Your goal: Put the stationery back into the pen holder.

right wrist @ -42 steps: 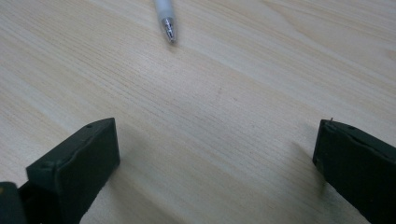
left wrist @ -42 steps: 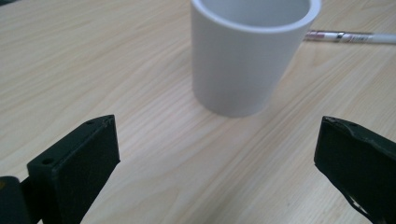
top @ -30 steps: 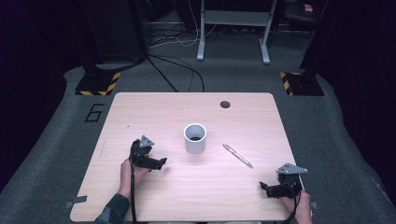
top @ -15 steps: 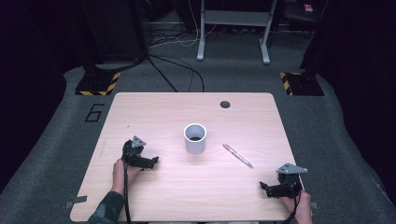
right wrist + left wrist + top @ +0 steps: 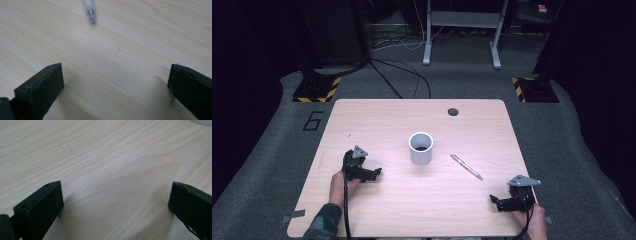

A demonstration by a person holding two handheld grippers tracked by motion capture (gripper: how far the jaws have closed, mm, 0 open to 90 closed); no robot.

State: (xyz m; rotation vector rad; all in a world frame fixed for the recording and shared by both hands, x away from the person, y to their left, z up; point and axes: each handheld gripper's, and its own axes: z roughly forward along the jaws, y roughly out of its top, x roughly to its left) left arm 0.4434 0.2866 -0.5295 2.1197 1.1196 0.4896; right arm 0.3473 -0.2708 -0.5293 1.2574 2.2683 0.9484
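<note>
A white cup (image 5: pixel 421 147) stands upright near the middle of the wooden table (image 5: pixel 377 120). A pen (image 5: pixel 466 166) lies flat to its right, and its tip (image 5: pixel 91 15) shows at the top of the right gripper view. My left gripper (image 5: pixel 374 175) rests on the table left of the cup, open, with bare wood between its jaws (image 5: pixel 116 195). My right gripper (image 5: pixel 497 202) sits at the front right corner, open and holding nothing (image 5: pixel 116 75), below the pen.
A dark round hole (image 5: pixel 453 111) marks the table's far right. Beyond the table lie grey carpet, black cables (image 5: pixel 402 85), a metal stand (image 5: pixel 462 30) and two yellow-striped bases (image 5: pixel 317 89).
My left gripper has drifted toward the left and slightly nearer the front edge. The right gripper, cup and pen have stayed put.
</note>
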